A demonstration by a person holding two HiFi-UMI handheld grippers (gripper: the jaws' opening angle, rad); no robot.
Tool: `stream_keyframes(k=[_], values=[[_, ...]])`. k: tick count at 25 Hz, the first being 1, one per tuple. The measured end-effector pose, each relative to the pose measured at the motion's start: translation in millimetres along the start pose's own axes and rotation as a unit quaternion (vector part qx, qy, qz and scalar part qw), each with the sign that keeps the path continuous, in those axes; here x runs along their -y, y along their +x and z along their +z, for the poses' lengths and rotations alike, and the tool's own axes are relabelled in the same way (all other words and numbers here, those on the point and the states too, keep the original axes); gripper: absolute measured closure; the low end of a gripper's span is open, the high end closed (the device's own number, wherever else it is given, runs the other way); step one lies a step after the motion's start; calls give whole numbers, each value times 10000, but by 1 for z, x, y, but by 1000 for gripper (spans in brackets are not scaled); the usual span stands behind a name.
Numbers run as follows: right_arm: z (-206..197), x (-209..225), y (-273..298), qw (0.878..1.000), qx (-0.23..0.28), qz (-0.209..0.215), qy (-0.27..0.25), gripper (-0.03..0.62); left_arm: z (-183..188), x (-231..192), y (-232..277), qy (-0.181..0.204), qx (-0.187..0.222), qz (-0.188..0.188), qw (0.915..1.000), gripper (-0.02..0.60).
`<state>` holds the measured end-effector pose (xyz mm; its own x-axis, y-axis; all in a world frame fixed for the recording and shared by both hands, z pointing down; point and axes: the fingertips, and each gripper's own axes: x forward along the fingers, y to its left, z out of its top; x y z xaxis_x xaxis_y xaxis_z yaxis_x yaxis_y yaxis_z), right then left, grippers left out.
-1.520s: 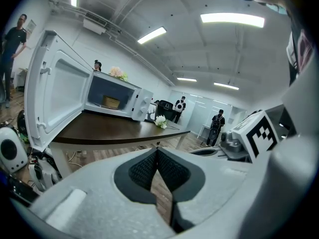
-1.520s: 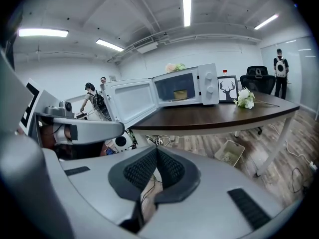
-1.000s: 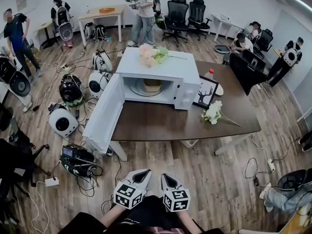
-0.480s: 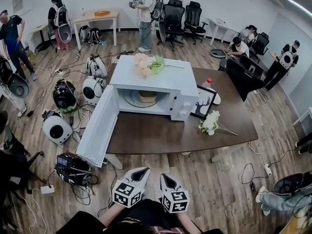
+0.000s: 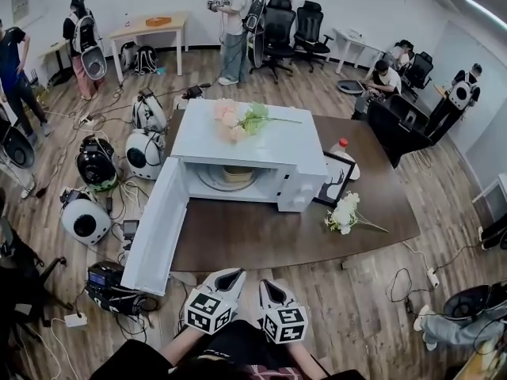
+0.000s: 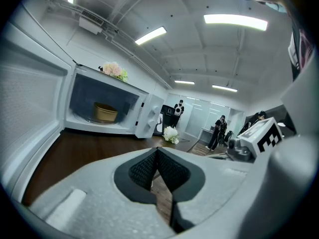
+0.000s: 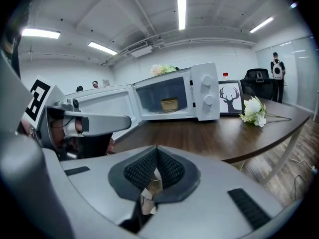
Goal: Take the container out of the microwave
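Dark wood surface [image 5: 261, 232] ahead of both claws: microwave [image 5: 277, 145] door open, container [image 5: 236, 174] inside. Left claw [image 5: 234, 275] and right claw [image 5: 265, 286] closed, empty.

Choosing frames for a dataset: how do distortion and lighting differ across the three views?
Head view: mild barrel bend, even light, microwave sharp. Left gripper view: strong fisheye, dark corners, ceiling light blown out, container dim. Right gripper view: same fisheye, container brighter and clearer.
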<state>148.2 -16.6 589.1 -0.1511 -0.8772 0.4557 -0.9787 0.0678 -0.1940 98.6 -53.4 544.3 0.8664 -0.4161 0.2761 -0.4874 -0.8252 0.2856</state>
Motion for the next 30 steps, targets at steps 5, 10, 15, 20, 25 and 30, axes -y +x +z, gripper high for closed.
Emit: stream_keyframes(k=[5, 10, 15, 20, 25, 30], values=[[21, 6, 30, 9999, -5, -38, -100, 586, 20, -18, 24, -142, 109, -241, 9995, 572], [34, 7, 60, 9999, 74, -104, -35, 586, 36, -40, 32, -47, 159, -346, 9993, 572], [46, 3, 86, 9999, 110, -65, 30, 585, 48, -68, 37, 26, 148, -203, 9997, 572], [61, 0, 106, 9995, 8, 134, -296, 585, 44, -93, 40, -167, 41, 153, 9997, 572], [87, 12, 128, 9973, -30, 235, -689, 581, 47, -111, 47, -295, 55, 409, 9987, 572], [118, 17, 149, 9908, -108, 474, -1261, 543, 56, -125, 56, -406, 97, 659, 9970, 572]])
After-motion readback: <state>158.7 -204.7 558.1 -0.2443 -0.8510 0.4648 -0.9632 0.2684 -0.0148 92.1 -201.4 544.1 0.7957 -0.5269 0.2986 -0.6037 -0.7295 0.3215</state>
